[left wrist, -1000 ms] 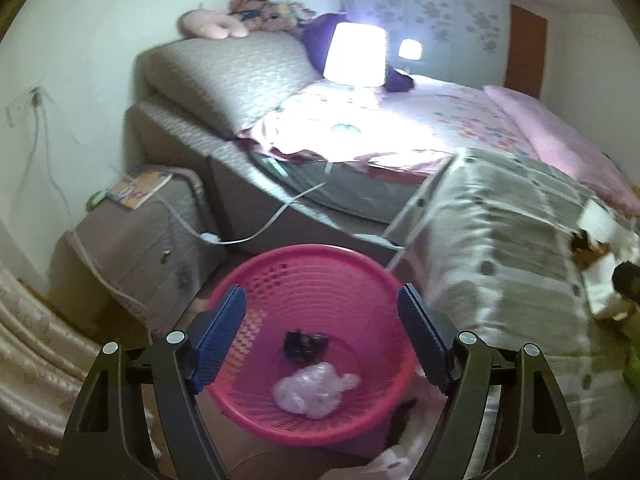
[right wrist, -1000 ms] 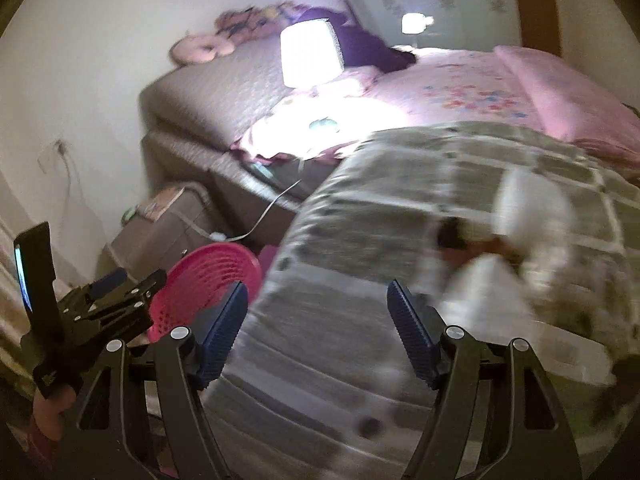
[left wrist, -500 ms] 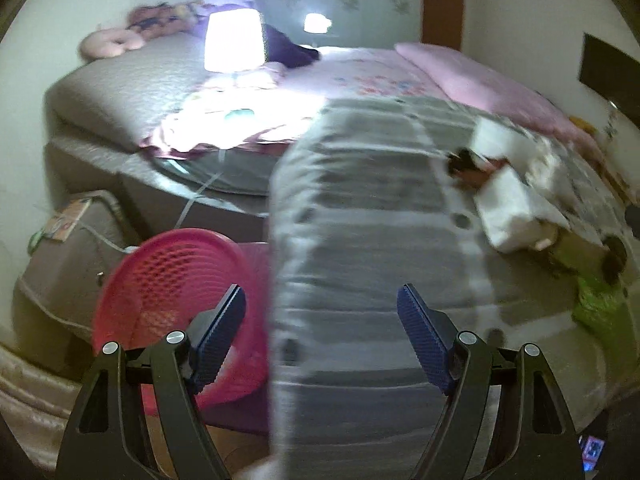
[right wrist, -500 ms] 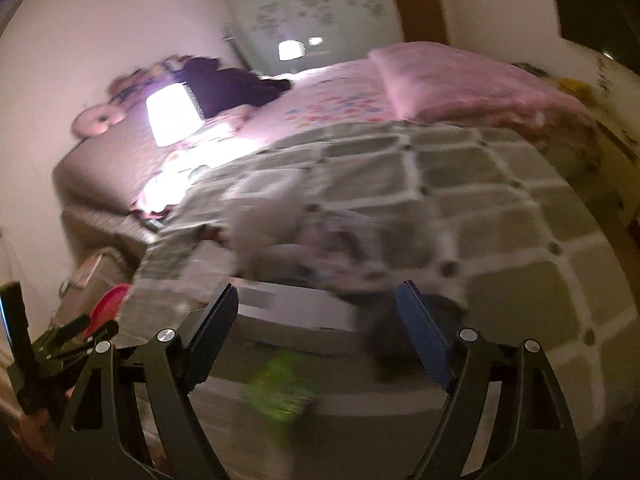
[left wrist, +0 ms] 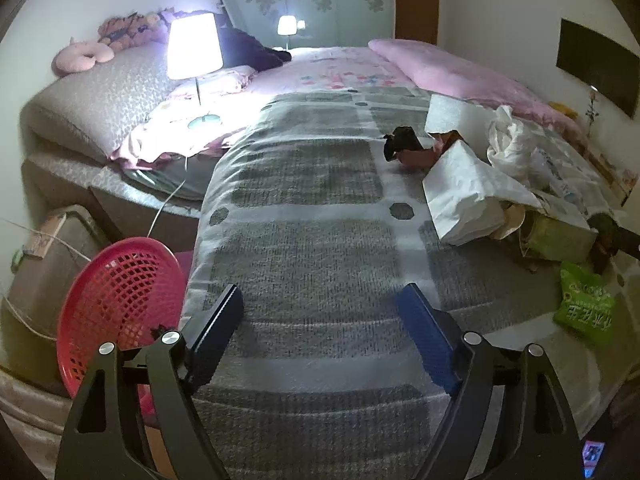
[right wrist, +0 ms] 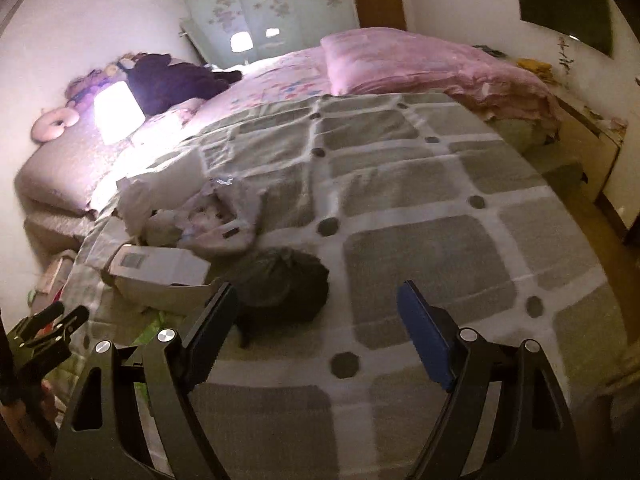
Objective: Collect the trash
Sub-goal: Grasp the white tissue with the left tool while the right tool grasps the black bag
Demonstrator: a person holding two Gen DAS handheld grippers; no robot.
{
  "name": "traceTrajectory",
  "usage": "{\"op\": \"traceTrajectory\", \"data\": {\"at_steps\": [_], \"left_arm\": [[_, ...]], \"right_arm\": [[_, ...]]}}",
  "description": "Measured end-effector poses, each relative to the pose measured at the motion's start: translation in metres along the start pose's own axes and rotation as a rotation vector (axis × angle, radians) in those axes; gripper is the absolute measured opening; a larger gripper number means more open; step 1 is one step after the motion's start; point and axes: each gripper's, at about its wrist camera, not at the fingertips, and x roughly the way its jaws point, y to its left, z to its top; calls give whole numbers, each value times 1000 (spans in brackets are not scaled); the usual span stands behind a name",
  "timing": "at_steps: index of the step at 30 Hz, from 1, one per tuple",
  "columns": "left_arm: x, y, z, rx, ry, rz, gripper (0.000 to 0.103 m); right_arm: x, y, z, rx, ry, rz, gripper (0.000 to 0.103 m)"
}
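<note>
My left gripper (left wrist: 320, 312) is open and empty over the grey checked blanket (left wrist: 304, 248). The pink mesh basket (left wrist: 116, 300) stands on the floor to its left. Trash lies on the bed to the right: a white paper bag (left wrist: 464, 192), a crumpled white plastic bag (left wrist: 508, 140), a small black scrap (left wrist: 402, 140) and a green packet (left wrist: 584, 304). My right gripper (right wrist: 316, 312) is open and empty above the blanket, just right of a dark crumpled bag (right wrist: 284, 280), a white box (right wrist: 160, 268) and white wrappers (right wrist: 184, 204).
A lit lamp (left wrist: 194, 48) stands on the bed by the grey headboard cushion (left wrist: 96, 100). A grey bedside cabinet (left wrist: 44, 260) stands behind the basket. A pink quilt (right wrist: 420, 64) lies at the far side. The left gripper also shows in the right wrist view (right wrist: 40, 332).
Both grippers swung right from the basket to the bed. The left view had the basket centred, with trash in it; now it is at the left. The right gripper now faces the trash pile.
</note>
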Motion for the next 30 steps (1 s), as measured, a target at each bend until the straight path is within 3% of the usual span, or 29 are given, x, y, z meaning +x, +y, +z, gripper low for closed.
{"op": "traceTrajectory", "data": {"at_steps": [9, 13, 17, 23, 30], "left_arm": [[1, 0, 0, -1, -10, -13, 82], [0, 1, 4, 6, 21, -18, 82], [-7, 2, 16, -4, -6, -71, 82], [-18, -10, 51, -5, -46, -224, 82], [7, -40, 81, 14, 14, -281, 81]], "right_arm": [[17, 20, 9, -51, 26, 51, 59], [18, 21, 9, -44, 41, 88, 49], [14, 18, 10, -31, 35, 94, 49], [4, 10, 15, 3, 11, 106, 51], [4, 7, 16, 9, 14, 102, 52]]}}
